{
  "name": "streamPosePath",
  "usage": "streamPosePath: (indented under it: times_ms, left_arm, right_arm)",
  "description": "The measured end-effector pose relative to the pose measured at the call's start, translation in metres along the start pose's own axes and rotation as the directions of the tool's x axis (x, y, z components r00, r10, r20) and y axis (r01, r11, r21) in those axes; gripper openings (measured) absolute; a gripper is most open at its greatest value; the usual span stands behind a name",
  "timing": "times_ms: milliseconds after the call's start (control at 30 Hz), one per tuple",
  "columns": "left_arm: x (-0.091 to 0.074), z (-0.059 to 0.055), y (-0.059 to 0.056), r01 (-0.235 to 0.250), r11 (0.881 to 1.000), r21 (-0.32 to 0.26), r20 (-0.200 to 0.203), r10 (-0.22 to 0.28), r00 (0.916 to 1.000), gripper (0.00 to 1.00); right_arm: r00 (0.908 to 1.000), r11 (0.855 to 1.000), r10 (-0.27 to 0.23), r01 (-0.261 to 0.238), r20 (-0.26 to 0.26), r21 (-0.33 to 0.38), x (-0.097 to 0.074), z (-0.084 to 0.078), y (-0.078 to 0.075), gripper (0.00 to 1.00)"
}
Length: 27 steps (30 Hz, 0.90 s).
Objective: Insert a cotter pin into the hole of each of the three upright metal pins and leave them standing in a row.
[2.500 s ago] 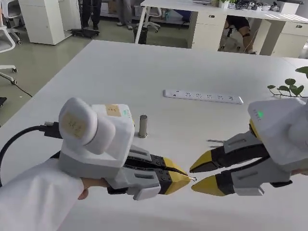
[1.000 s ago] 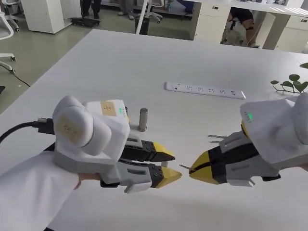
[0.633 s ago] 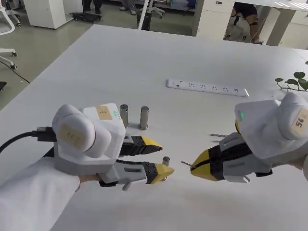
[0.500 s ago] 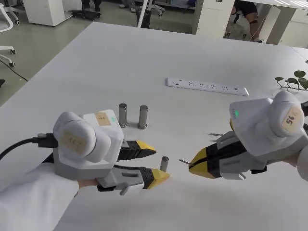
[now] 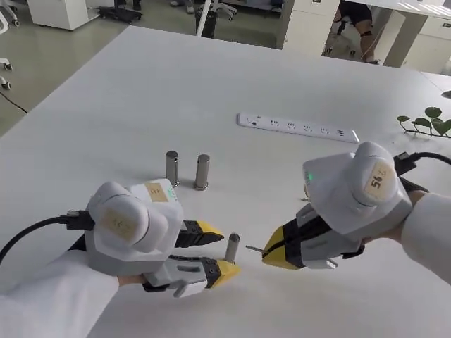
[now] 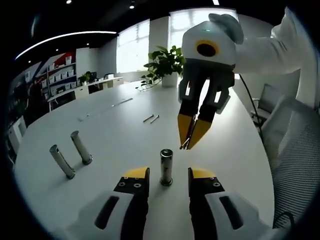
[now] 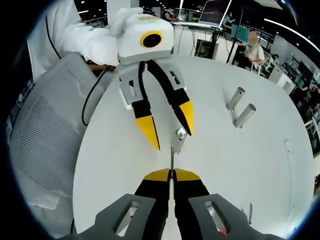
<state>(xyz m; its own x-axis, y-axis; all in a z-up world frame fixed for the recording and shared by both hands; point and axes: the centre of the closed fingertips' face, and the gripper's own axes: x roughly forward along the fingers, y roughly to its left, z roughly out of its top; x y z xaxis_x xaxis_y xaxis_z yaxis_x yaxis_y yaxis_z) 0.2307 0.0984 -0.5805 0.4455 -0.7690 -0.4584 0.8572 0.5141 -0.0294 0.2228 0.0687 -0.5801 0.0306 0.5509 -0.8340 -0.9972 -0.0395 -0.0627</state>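
Metal pin point(image 6: 166, 166) upright between wide-apart fingers of L gripper point(image 6: 169, 173), ungripped. Cotter pin point(image 7: 172, 157) pinched in closed R gripper point(image 7: 171, 175), tip near pin top. Pin to be steadied, hole lined up w/ tip.

The head view looks from above, forward and down across the white table point(image 5: 141, 91), with the work low in frame. The left gripper view rides close over the tabletop, facing the right gripper point(image 6: 189, 146) at upper centre. The right gripper view looks back at the left gripper point(image 7: 172, 137). All three share the upright metal pin point(image 5: 232, 248) between them.
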Motion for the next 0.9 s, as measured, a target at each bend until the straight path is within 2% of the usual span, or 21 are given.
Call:
streamPosePath:
  times_ms: [267,433,633,900]
  left_arm:
    - [0.008,-0.007,0.000,0.023,1.000,0.005,-0.009,-0.023,0.9997,0.25]
    - [0.013,-0.011,0.001,0.030,1.000,-0.006,-0.003,-0.030,0.9995,0.21]
    - [0.015,-0.012,0.001,0.046,0.998,-0.030,0.001,-0.046,0.9989,0.11]
    - [0.015,-0.012,0.001,0.057,0.998,-0.010,0.005,-0.057,0.9984,0.08]
  right_arm:
    - [0.9983,1.000,0.004,-0.005,-0.058,-0.008,-0.001,-0.003,-0.004,0.00]
    - [0.9975,1.000,0.008,-0.008,-0.070,-0.006,-0.001,-0.003,-0.005,0.00]
    - [0.9974,1.000,0.010,-0.011,-0.071,-0.010,-0.001,0.001,-0.005,0.00]
    - [0.9971,1.000,0.018,-0.018,-0.074,-0.008,0.002,0.004,-0.006,0.00]
